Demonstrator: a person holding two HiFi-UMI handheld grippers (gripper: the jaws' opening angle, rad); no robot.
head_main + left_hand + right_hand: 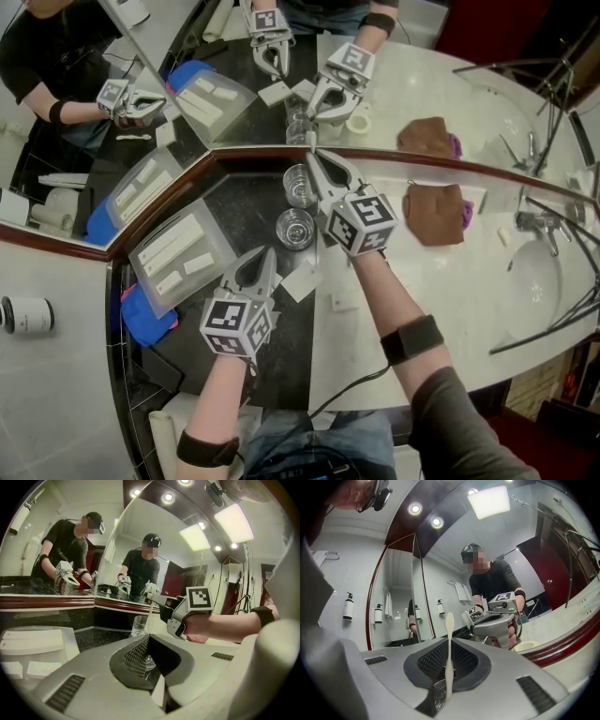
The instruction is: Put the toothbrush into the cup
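Note:
Two clear glass cups stand on the dark counter by the mirror, a far cup [300, 185] and a near cup [295, 228]. My right gripper [313, 159] is over the far cup, shut on a white toothbrush [449, 648] that stands upright between its jaws. A cup's rim [438, 693] shows just below the handle. In the left gripper view the toothbrush [149, 615] hangs from the right gripper [154, 600] down to a cup [139, 626]. My left gripper [264, 255] rests just short of the near cup, shut [149, 644] and empty.
A clear plastic tray [173, 253] with white packets lies left of the cups, a blue cloth [145, 314] beside it. A white card [300, 279] lies near the left gripper. A brown cloth [436, 214], faucet [530, 223] and sink [534, 281] sit right. Mirrors back the counter.

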